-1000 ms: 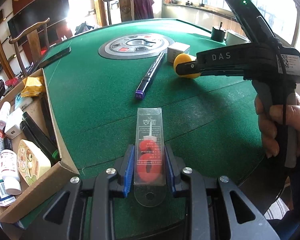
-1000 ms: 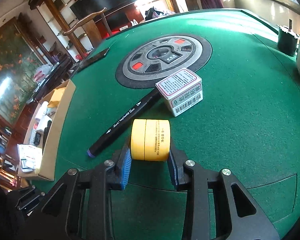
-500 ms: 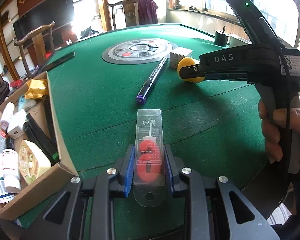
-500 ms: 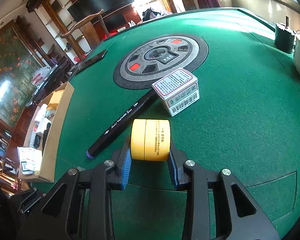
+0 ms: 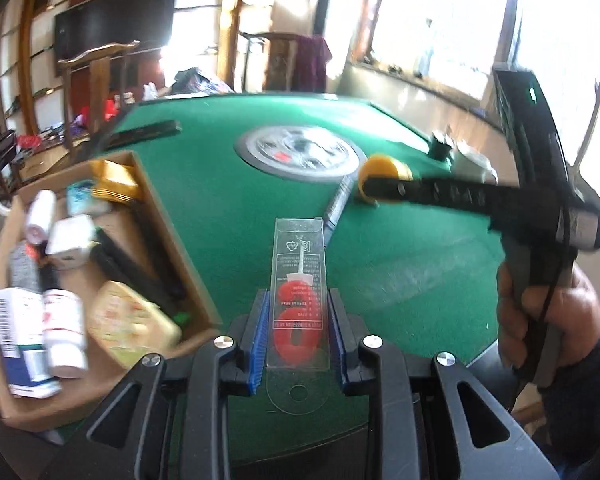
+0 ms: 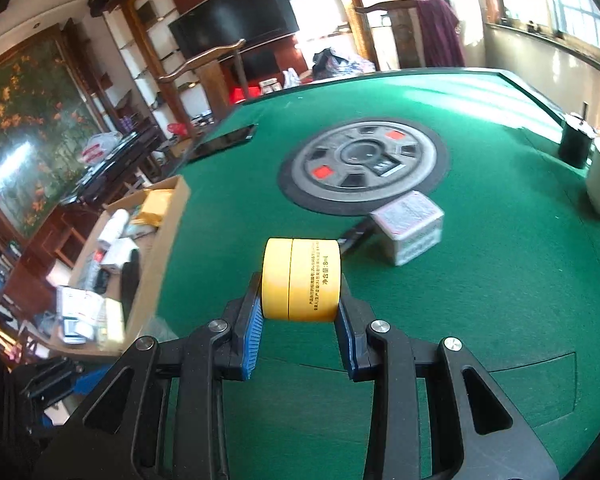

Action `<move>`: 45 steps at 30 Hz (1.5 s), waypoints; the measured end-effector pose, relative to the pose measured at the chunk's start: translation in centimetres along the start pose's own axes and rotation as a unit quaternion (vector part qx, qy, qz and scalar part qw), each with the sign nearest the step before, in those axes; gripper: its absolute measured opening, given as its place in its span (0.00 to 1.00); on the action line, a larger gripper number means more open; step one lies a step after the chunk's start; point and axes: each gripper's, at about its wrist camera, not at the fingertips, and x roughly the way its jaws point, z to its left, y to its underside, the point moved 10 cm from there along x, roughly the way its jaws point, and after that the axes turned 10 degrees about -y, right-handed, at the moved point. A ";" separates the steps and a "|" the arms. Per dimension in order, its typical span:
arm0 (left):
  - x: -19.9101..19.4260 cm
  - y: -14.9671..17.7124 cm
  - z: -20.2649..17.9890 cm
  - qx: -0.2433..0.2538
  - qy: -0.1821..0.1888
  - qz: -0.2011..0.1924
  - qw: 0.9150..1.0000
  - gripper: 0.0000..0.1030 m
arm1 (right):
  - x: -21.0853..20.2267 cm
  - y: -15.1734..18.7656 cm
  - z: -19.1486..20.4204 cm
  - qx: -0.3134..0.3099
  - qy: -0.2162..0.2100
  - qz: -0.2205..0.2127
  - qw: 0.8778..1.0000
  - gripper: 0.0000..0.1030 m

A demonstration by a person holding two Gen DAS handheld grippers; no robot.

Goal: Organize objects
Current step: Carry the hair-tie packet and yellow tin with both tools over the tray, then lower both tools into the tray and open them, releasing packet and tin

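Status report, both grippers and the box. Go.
Left gripper shut on clear packet, above table edge. Right gripper shut on yellow jar. Cardboard box to the left, already crowded. Marker and small carton on felt.

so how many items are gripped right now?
2: a clear packet with red contents in the left gripper, a yellow jar in the right gripper. Both above the green table.

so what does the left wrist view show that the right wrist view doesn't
Only the left wrist view: the left tool shut on the clear packet with a red item inside, and the person's right hand.

Only the right wrist view: the small white box beside the centre disc, and the printed side of the yellow jar in the right tool.

Both: the cardboard box, green table, yellow jar.
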 end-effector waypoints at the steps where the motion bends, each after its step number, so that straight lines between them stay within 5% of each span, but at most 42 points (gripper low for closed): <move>1: -0.6 -0.5 1.1 -0.011 -0.001 -0.006 1.000 0.26 | 0.2 -0.1 1.0 -0.003 -0.011 0.004 1.000 0.31; 8: -3.4 -2.5 9.0 -0.082 -0.038 -0.038 0.995 0.26 | 1.6 -0.8 7.1 -0.038 -0.057 0.035 0.997 0.31; 16: -1.0 -1.6 14.6 -0.141 -0.065 -0.013 0.988 0.26 | 5.9 -1.1 15.0 -0.088 -0.110 0.085 0.986 0.31; 34: 4.3 -0.6 14.7 -0.147 -0.100 0.030 0.984 0.26 | 19.1 -1.7 18.1 -0.080 -0.090 0.172 0.978 0.31; 45: 5.0 -0.9 13.8 -0.134 -0.113 0.037 0.984 0.28 | 22.1 -1.5 18.0 -0.070 -0.074 0.197 0.975 0.31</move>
